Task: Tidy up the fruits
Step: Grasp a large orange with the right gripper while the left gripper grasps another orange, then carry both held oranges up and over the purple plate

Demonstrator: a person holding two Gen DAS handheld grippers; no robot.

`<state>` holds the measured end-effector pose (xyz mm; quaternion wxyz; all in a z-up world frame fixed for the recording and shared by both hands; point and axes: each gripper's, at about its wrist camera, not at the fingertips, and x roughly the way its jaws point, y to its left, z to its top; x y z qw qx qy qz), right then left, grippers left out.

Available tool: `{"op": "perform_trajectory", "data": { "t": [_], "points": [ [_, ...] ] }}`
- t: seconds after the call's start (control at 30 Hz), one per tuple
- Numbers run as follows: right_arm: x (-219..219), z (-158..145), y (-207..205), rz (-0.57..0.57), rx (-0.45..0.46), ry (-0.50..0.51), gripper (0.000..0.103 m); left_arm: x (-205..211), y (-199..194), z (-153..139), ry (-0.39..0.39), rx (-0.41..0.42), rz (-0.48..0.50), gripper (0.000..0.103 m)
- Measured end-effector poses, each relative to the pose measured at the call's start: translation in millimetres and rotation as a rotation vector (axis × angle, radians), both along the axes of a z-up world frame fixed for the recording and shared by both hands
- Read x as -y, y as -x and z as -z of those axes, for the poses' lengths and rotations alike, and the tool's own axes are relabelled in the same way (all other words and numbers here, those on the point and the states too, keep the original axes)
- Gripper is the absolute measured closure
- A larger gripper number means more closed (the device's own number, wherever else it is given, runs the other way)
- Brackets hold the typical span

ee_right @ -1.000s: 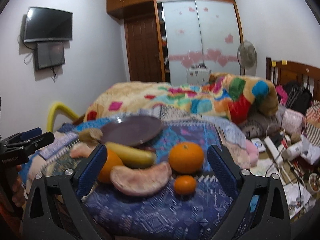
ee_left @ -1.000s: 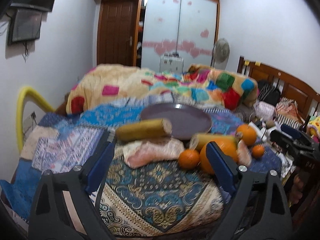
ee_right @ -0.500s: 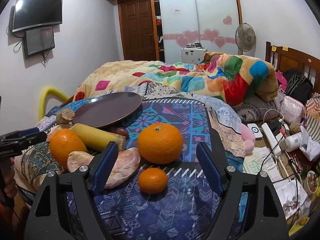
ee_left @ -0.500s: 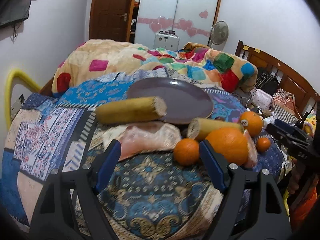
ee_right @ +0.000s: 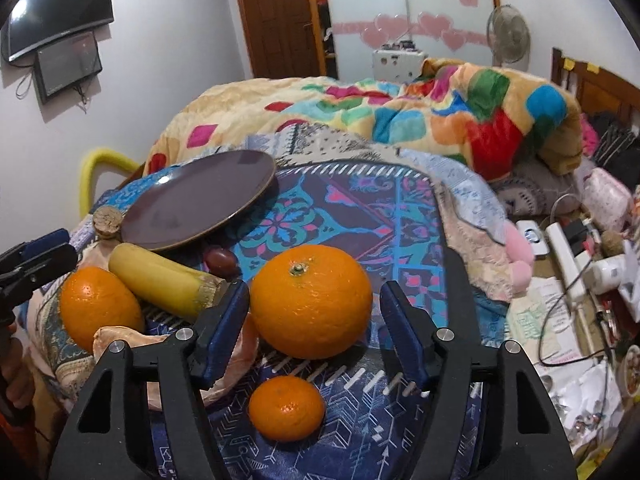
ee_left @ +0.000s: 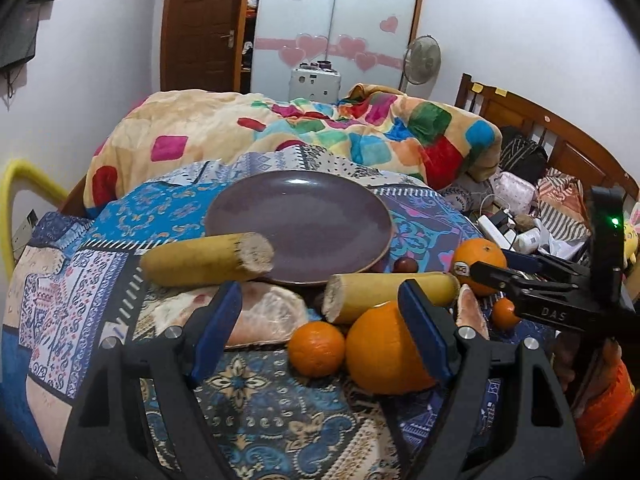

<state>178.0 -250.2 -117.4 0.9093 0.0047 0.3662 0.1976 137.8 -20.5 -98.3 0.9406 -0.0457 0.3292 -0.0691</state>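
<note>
Bedspread fruit: only the right wrist view shows the right hand-held gripper, spread and closing, flanking a large orange.

Brightness: even indoor light, moderately bright, source not visible
Glare: small highlights on the purple plate, glossy spots on the big orange
Shadows: soft, short, under the fruit on the patterned cloth
Distortion: strong fisheye, walls and wardrobe bend, black vignette in the corners
Focus: both views mostly sharp, slight softness toward the rims
Colour: slightly cool cast on the white wall
</note>
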Motion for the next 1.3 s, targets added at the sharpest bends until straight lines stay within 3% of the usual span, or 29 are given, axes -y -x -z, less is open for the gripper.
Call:
{"op": "perform_trajectory", "data": {
  "t": [0.23, 0.37, 0.47, 0.77, 0.97, 1.17, 1.3],
  "points": [
    [-1.8, 6.4, -5.0, -0.023, -0.034, -0.03, 0.038, 18.6, -1.3, 4.2, 0.018, -0.012, 0.04, 0.022],
    [-7.8, 11.1, -6.3, -0.027, -0.046, 0.009, 0.039, 31.8, 2.2, 5.8, -0.019, -0.015, 0.047, 0.022],
    [-2.7, 8.8, -7.6, -0.019, -0.06, -0.024, 0.04, 40.7, 4.9, 6.9, -0.041, -0.023, 0.053, 0.022],
    [3.6, -22.4, 21.3, -0.045, 0.033, -0.04, 0.04, 52.6, 7.0, 16.5, -0.065, -0.075, 0.04, 0.022],
    [7.3, -27.0, 39.2, -0.073, 0.038, -0.055, 0.04, 54.6, 6.9, 22.6, -0.064, -0.086, 0.016, 0.023],
    [12.4, -25.5, 44.2, -0.073, 0.031, -0.064, 0.04, 59.5, 6.5, 23.8, -0.09, -0.061, 0.018, 0.035],
    [12.9, -22.5, 46.7, -0.072, 0.024, -0.067, 0.04, 61.6, 6.6, 22.9, -0.11, -0.052, 0.024, 0.035]
  ]
}}
